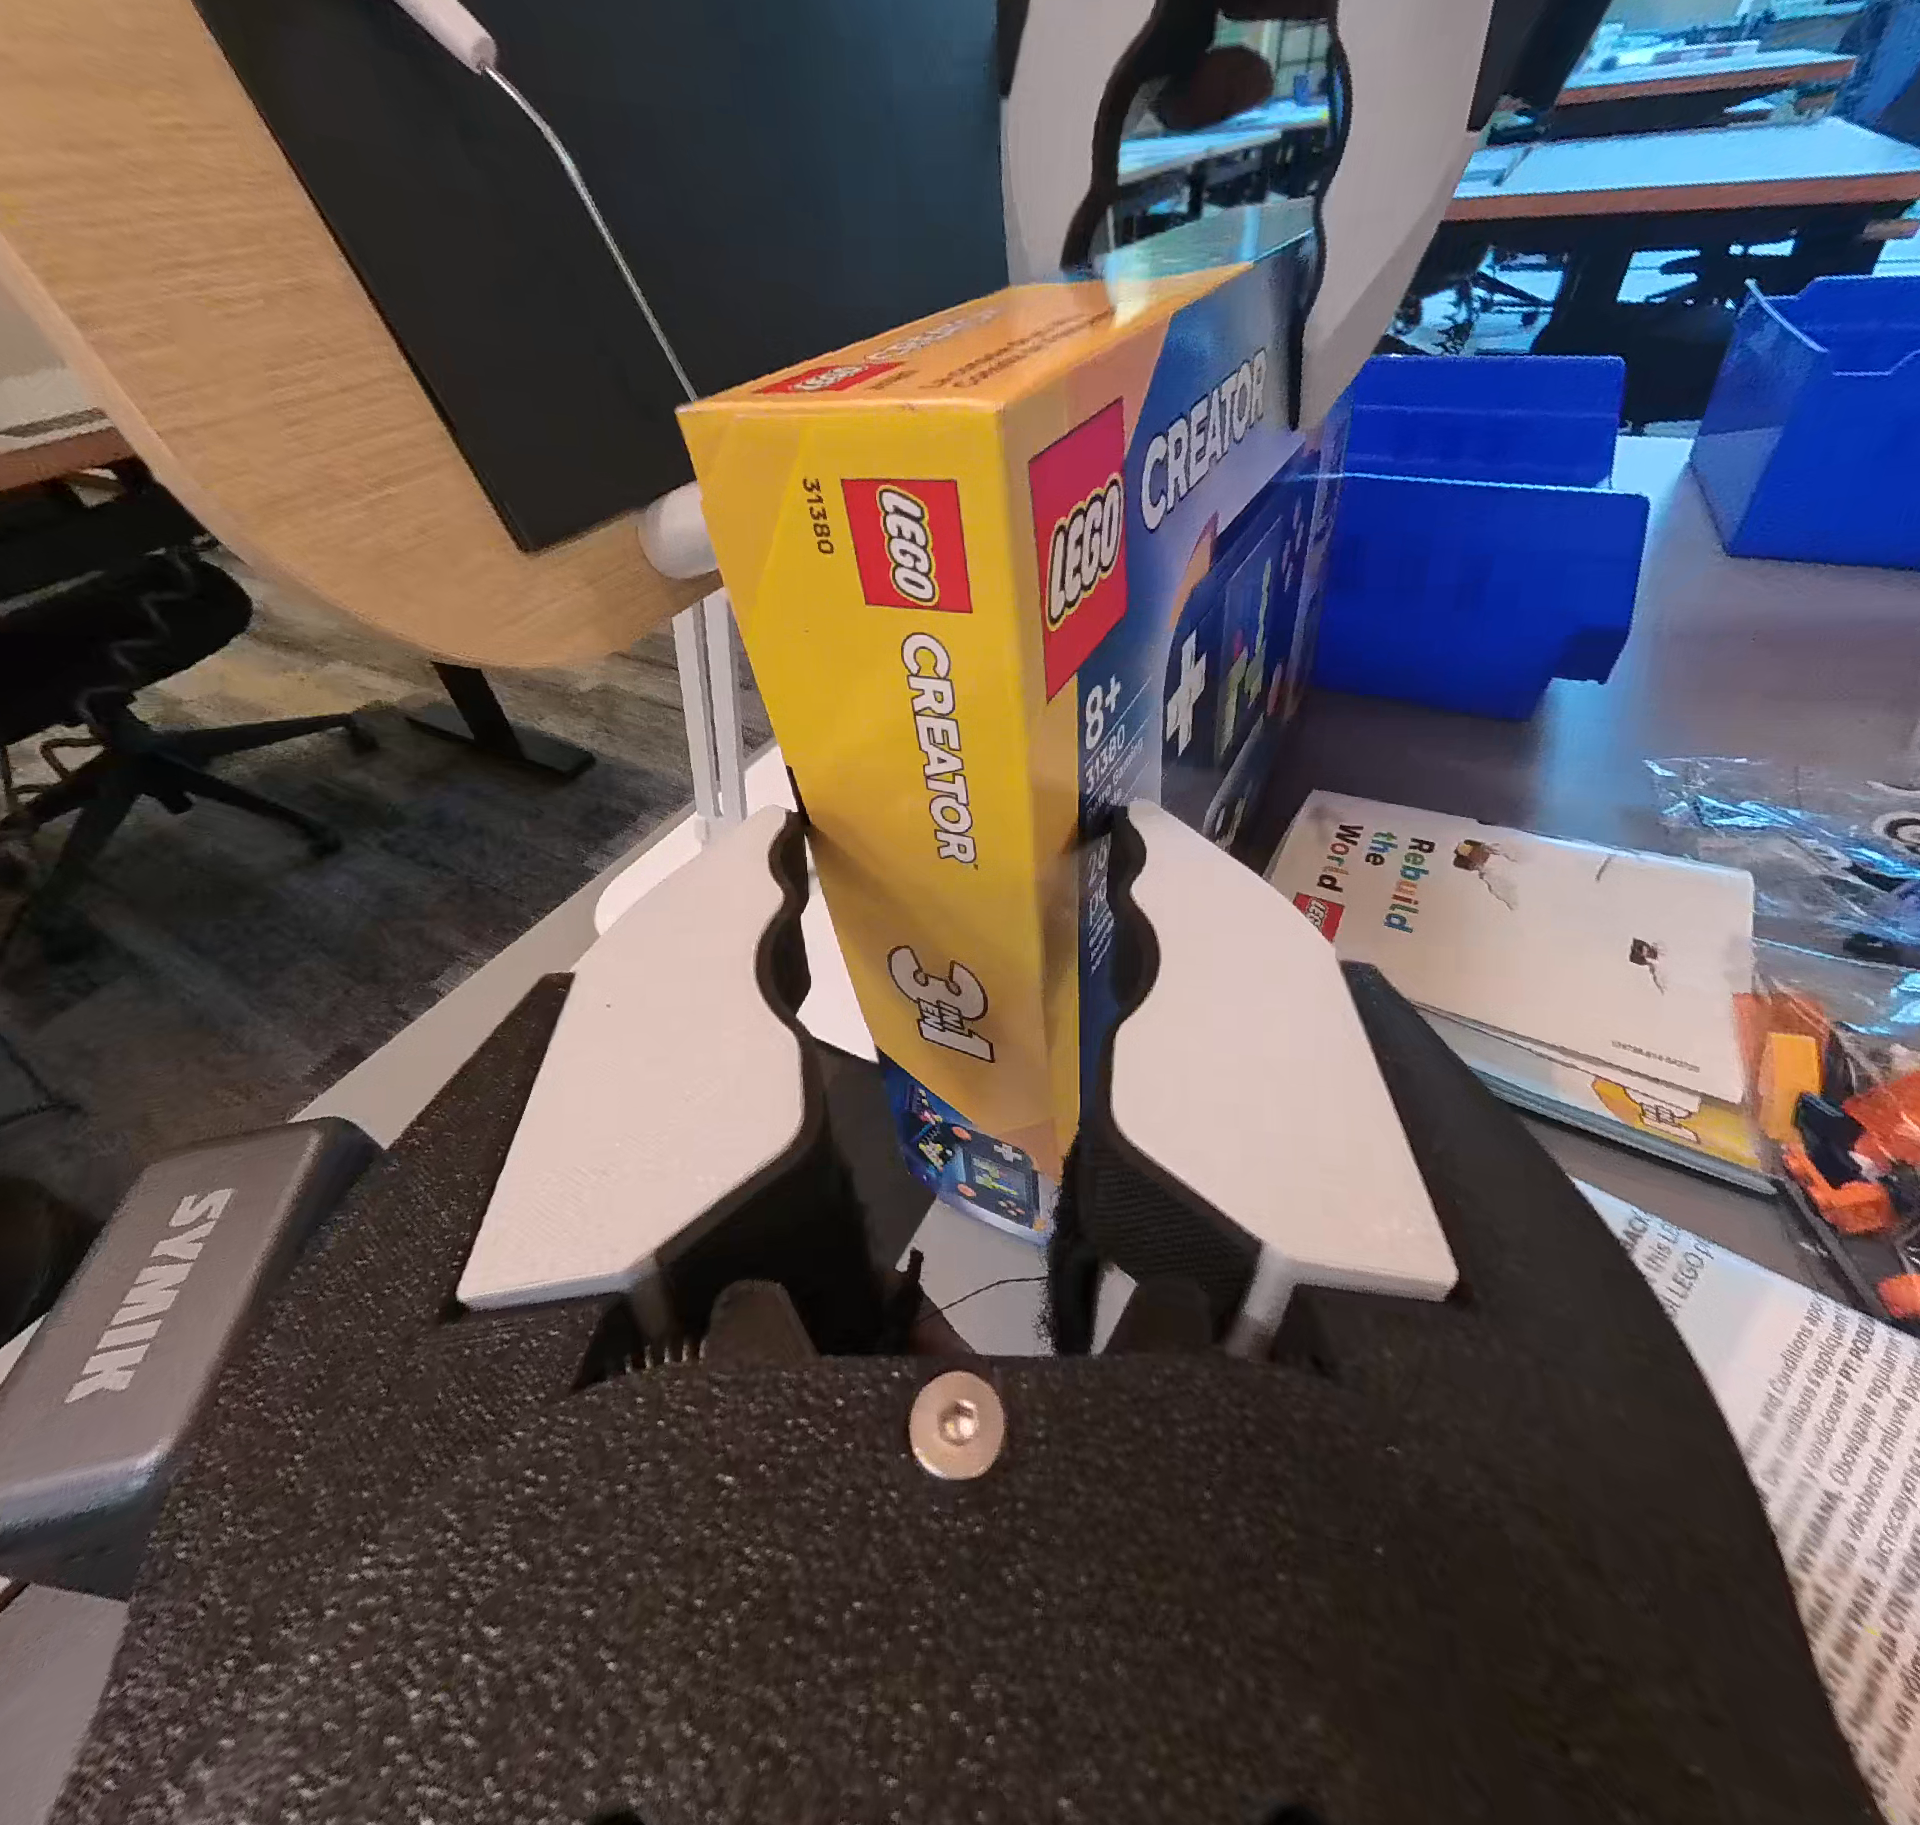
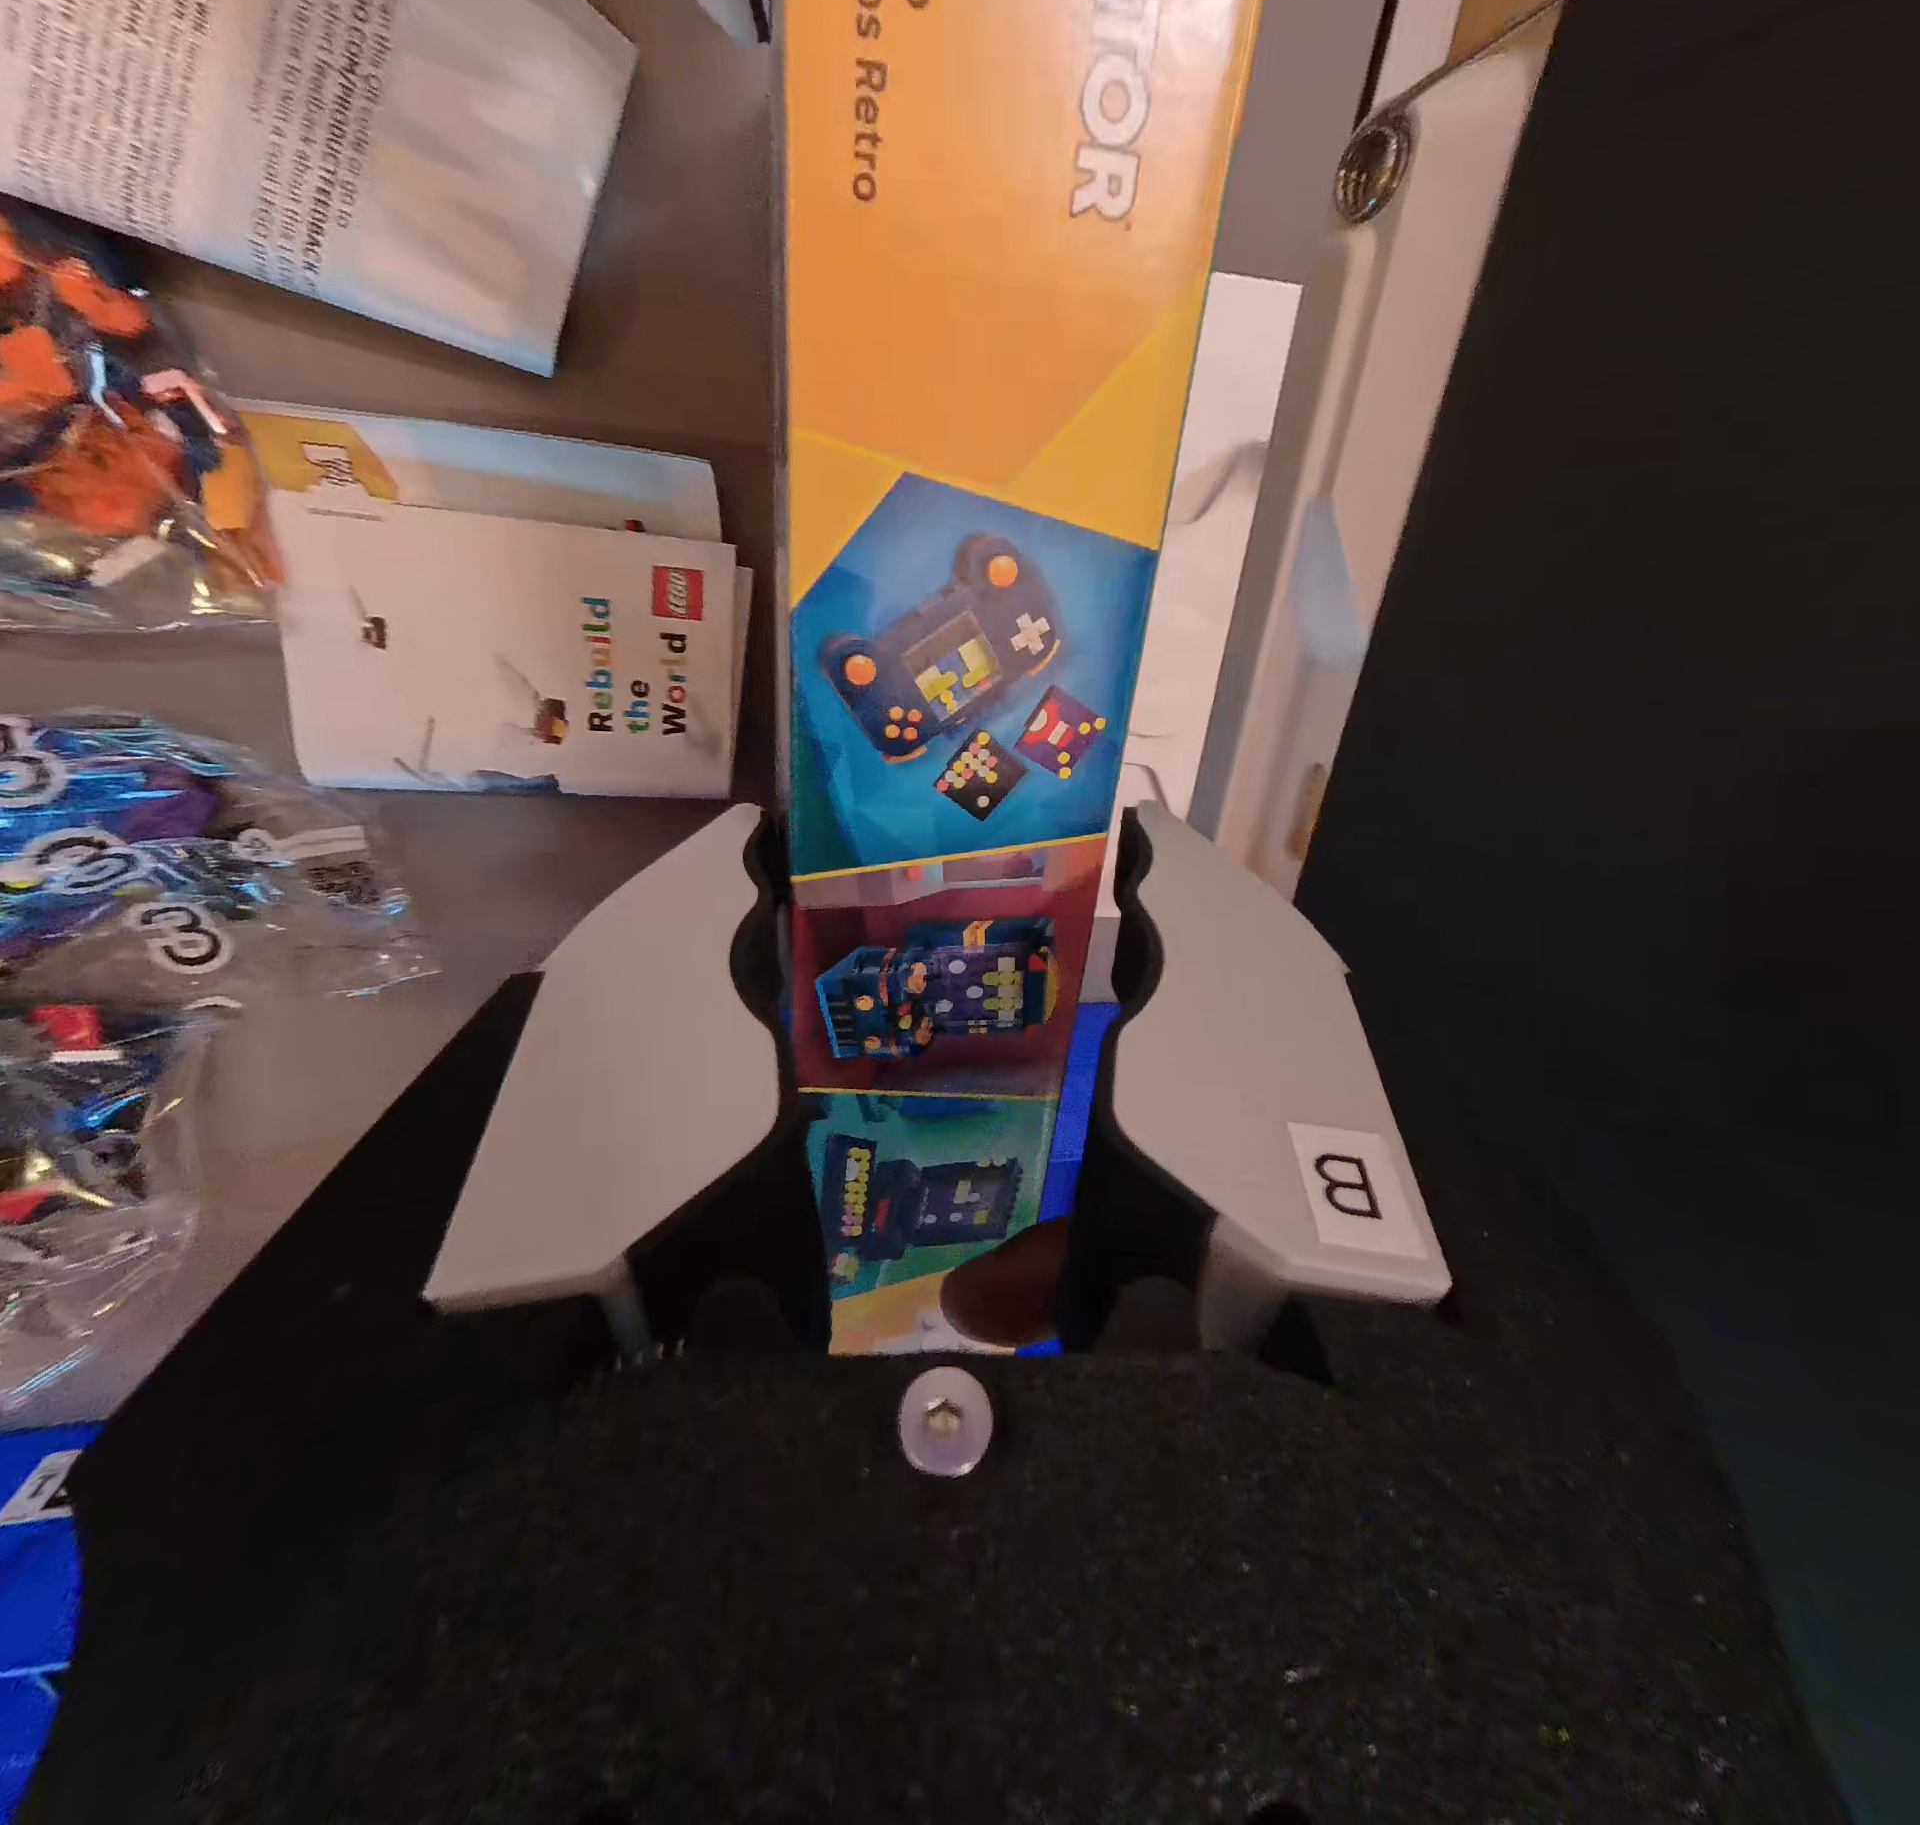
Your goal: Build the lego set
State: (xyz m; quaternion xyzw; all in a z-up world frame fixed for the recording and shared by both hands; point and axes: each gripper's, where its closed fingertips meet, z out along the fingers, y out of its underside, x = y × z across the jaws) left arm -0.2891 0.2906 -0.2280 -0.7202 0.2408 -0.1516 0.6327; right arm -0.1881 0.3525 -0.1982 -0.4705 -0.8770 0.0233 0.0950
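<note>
The left gripper has its fingers closed on the narrow yellow side of the toy brick box, both dark pads against its faces. The right gripper clamps the same box at its far end; in its own view the left pad lies against the box, while a thin gap may remain at the right pad. The box is thus held between the two grippers, above the counter near its left edge, one end higher than the other. To handle it well, both grips should probably stay squarely on the flat faces, since thin card dents and slips when squeezed near an edge. Beside it on the counter lie a white booklet, a folded printed leaflet, clear bags of bricks and, farther back, blue bins.
</note>
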